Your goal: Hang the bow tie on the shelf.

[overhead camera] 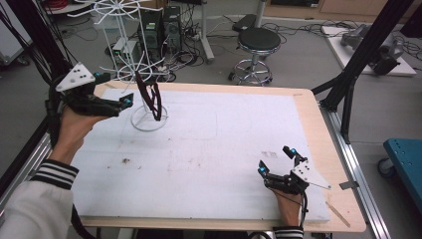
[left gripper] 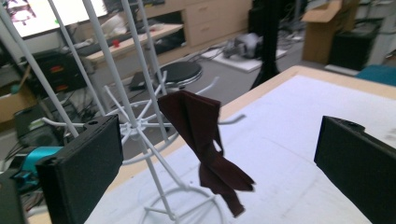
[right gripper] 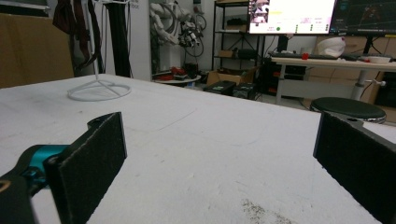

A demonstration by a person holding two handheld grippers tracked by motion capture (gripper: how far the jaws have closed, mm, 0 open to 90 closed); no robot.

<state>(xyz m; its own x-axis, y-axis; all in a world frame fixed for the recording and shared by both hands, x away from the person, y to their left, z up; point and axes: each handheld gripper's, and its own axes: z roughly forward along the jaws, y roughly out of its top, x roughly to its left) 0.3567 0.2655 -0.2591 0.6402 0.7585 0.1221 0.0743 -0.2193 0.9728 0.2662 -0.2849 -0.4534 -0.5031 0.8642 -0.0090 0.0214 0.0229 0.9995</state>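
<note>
Left hand-held gripper facing a dark cloth hanging on a wire rack

The left hand-held gripper [overhead camera: 127, 99] is hovering wide open just beside the dark red cloth [left gripper: 205, 140], which is draping from a prong of the white wire rack [overhead camera: 148, 118] at the far left of the table [overhead camera: 313, 129], likely lining up a grasp. The right hand-held gripper [overhead camera: 276, 160], also wide open and empty, is resting at the near right, well apart.

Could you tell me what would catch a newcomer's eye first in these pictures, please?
First, the dark maroon cloth draped over an arm of the white wire rack at the far left of the white table. Next, the left gripper, raised and open, points at that cloth from close by. The right gripper rests open near the table's front right, with nothing between its jaws.
</note>
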